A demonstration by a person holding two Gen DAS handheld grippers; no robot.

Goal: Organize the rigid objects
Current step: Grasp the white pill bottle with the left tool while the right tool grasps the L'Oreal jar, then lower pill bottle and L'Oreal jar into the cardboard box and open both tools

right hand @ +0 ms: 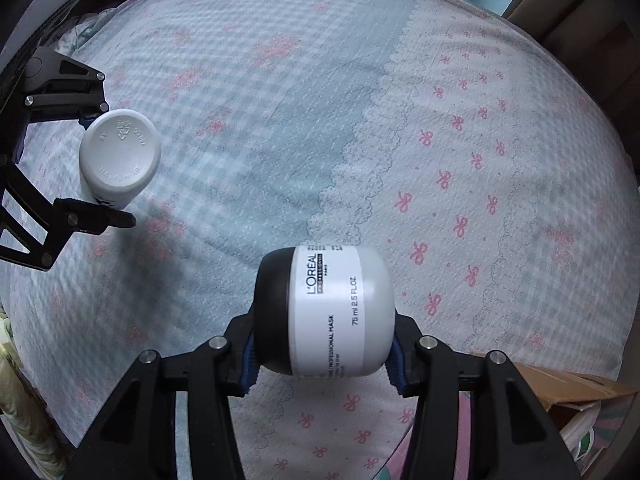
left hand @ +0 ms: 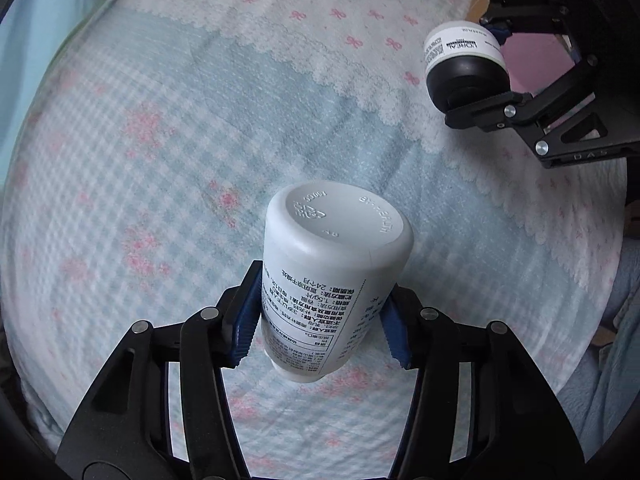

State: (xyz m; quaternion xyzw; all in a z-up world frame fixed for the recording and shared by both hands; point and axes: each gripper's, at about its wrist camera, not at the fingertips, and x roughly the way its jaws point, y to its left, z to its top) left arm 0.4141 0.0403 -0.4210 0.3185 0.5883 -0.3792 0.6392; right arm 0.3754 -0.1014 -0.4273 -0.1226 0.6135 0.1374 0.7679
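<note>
I have 2 rigid containers aloft over the bed (left hand: pixel 168 128): left claw (left hand: pixel 320 330) clamped on the white bottle (left hand: pixel 332 264), right claw (right hand: pixel 322 364) on the mask jar (right hand: pixel 328 312). Smooth, light plastic, likely slippery; mid-body pinches suit both.

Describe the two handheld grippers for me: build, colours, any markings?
Both match. The left gripper and right gripper have matte black angular linkage arms with cut-out slots and round silver pivot pins. Their fingers carry blue ribbed pads. The right gripper's base, seen from the left wrist, bears faint embossed letters. No cables or sleeves show.
</note>
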